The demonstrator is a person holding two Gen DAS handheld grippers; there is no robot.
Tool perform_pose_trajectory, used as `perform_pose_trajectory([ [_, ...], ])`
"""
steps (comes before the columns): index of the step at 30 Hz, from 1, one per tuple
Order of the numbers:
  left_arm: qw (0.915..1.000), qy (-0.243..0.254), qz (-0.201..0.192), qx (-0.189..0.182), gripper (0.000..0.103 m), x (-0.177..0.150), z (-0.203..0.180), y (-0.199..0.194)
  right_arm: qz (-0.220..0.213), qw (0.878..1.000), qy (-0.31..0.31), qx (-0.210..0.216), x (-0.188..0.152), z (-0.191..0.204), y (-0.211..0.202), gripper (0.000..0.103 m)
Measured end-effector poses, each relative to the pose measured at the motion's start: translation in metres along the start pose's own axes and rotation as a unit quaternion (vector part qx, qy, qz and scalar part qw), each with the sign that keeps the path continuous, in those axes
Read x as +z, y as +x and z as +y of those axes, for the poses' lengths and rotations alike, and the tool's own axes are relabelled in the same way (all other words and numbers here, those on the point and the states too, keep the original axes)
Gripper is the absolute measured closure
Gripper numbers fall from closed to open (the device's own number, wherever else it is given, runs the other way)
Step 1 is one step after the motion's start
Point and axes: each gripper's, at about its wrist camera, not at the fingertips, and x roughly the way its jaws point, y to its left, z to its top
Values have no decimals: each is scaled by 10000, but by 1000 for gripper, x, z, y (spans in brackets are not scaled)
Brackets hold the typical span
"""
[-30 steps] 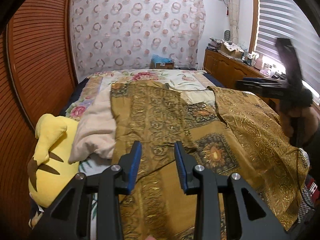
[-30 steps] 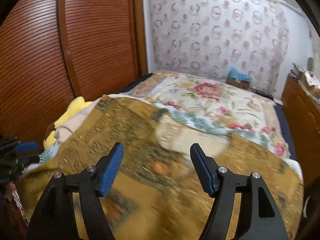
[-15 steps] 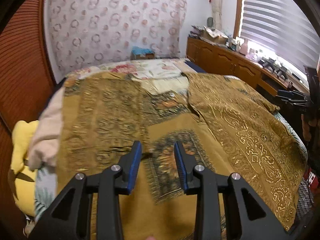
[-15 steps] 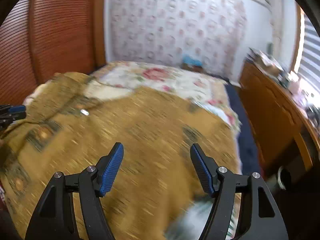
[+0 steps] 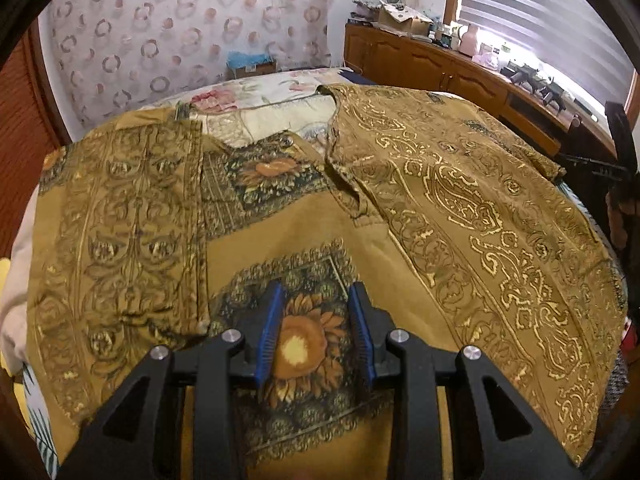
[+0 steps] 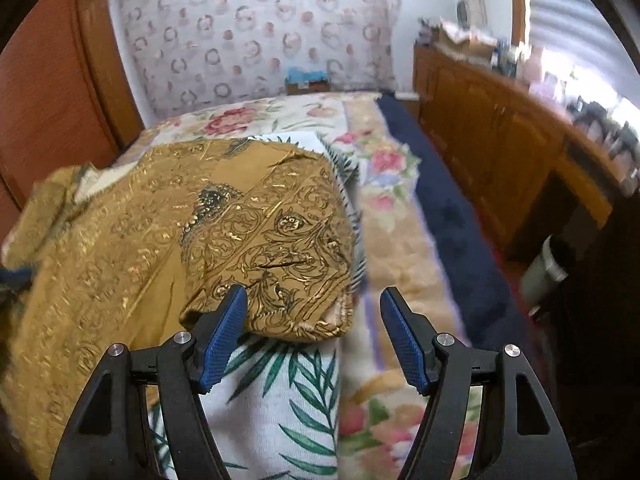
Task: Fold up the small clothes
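shirt (image 5: 460,208) spread on bed (image 6: 384,216) | left gripper (image 5: 316,332) jaws parted, empty | right gripper (image 6: 316,332) jaws spread, empty

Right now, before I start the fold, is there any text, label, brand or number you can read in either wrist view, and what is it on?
No readable text in either view.
Cardboard box at the head of the bed: a pale label patch, too small to read.
Items on the wooden sideboard: any print too small and blurred.
Gold patterned shirt: ornament only, no lettering or tag showing.
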Motion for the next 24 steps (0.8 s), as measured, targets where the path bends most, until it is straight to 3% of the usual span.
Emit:
perform_pose_trajectory([
  [5, 10000, 55, -14, 42, 71, 6, -2, 5, 197, 9994, 214, 181, 6, -8, 13, 40],
  [10, 10000, 50, -71, 25, 68, 7, -2, 5, 440, 9980, 251, 378, 8, -7, 26, 62],
  [14, 9999, 86, -63, -21, 64, 9, -2, 8, 447, 9981, 183, 393, 9, -3, 29, 71],
  [16, 9999, 107, -60, -30, 62, 11, -3, 10, 426, 9985, 119, 330, 9, -1, 28, 75],
  [19, 9999, 114, -61, -53, 60, 11, -3, 11, 309, 9994, -64, 109, 11, 2, 23, 98],
  [24, 9999, 142, -64, -43, 59, 11, -5, 11, -179, 9995, -249, 49, 20, 6, 1, 100],
])
